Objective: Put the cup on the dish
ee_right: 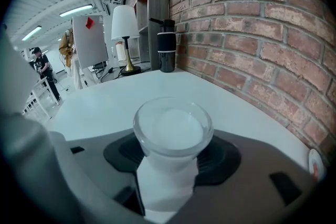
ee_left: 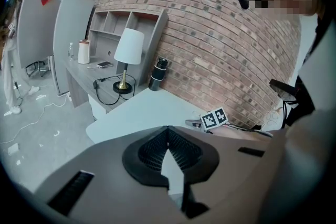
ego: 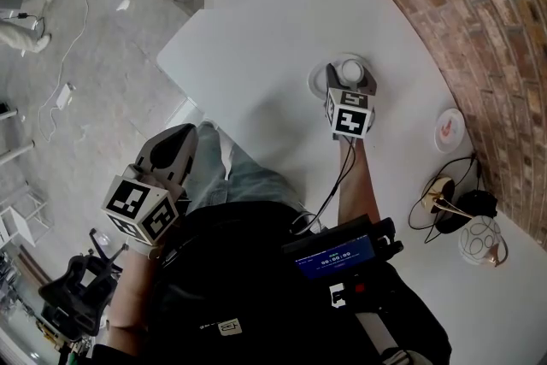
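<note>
A clear glass cup point(ee_right: 173, 126) stands upright between the black pads of my right gripper point(ee_right: 173, 136), which is shut on it. From above, the cup point(ego: 351, 67) is over the white table point(ego: 256, 30), with my right gripper point(ego: 350, 78) round it. I cannot tell whether it touches the tabletop. A small white dish point(ego: 449, 130) with a pink mark lies to the right, near the brick wall; its edge also shows in the right gripper view as the dish point(ee_right: 314, 165). My left gripper point(ego: 171, 151) hangs off the table's left side, shut and empty point(ee_left: 168, 131).
A black bottle point(ee_right: 167, 45) and a white lamp point(ee_right: 126, 34) stand at the table's far end. A brass object with black cable point(ego: 440, 194) and a patterned ball point(ego: 481, 241) lie near the table's near right. The brick wall point(ego: 479, 21) runs along the right.
</note>
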Action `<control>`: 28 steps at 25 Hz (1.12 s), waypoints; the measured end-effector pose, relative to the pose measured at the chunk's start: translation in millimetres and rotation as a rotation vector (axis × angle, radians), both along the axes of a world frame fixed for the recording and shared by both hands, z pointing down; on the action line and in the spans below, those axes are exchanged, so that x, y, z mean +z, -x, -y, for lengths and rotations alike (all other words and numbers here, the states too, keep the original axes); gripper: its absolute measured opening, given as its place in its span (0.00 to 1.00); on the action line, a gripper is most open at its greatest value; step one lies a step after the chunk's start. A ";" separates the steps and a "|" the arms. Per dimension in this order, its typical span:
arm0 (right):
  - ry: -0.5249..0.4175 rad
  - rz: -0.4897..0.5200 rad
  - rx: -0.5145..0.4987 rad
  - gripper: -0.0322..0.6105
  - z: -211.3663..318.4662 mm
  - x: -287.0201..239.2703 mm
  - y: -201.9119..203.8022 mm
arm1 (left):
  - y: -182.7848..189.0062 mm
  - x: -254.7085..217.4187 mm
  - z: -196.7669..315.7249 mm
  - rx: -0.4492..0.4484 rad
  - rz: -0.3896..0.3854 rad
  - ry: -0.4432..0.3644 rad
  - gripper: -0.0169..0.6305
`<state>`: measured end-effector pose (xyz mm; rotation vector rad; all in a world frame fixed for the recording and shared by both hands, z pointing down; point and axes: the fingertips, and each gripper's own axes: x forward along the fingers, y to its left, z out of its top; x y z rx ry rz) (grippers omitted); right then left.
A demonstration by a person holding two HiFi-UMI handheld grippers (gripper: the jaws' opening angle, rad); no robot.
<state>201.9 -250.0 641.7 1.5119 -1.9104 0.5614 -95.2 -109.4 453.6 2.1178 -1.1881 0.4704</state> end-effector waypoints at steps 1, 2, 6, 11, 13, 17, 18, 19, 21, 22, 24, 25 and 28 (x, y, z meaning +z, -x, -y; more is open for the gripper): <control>0.001 -0.003 0.000 0.46 0.1 0.9 0.1 | 0.1 0.5 -0.4 0.000 0.000 0.002 0.03; 0.002 -0.006 -0.001 0.46 0.4 1.8 0.3 | 0.4 1.0 -0.7 0.000 0.000 0.004 0.03; 0.001 -0.011 -0.001 0.46 1.5 4.8 0.0 | 1.2 1.7 -1.0 -0.005 0.001 0.005 0.03; 0.000 -0.015 0.005 0.46 1.3 7.7 -3.5 | -0.1 4.4 -3.1 -0.007 -0.003 0.014 0.03; -0.003 -0.018 0.004 0.46 2.4 7.9 -3.9 | -1.0 5.2 -3.4 -0.005 -0.004 0.014 0.03; -0.007 -0.023 0.005 0.46 2.1 8.8 -6.0 | -3.1 6.1 -4.1 -0.004 -0.005 0.014 0.03; -0.008 -0.024 0.005 0.46 1.8 8.9 -6.4 | -3.3 6.1 -4.4 -0.004 -0.004 0.014 0.03; -0.009 -0.025 0.005 0.46 1.6 9.0 -6.6 | -3.4 6.1 -4.7 -0.004 -0.003 0.014 0.03; -0.011 -0.029 0.003 0.46 1.9 9.4 -6.8 | -3.2 5.8 -5.3 -0.005 -0.003 0.014 0.03; -0.013 -0.032 0.003 0.46 2.2 9.6 -6.9 | -3.0 5.7 -5.5 -0.005 -0.003 0.014 0.03; -0.017 -0.039 -0.001 0.46 2.5 9.9 -6.8 | -2.7 5.2 -6.3 -0.006 -0.004 0.012 0.03; -0.018 -0.042 -0.003 0.46 2.5 10.1 -6.6 | -2.7 5.0 -6.7 -0.006 -0.004 0.012 0.03; -0.022 -0.048 -0.008 0.46 2.1 10.4 -6.2 | -3.4 3.7 -8.4 -0.006 -0.001 0.014 0.03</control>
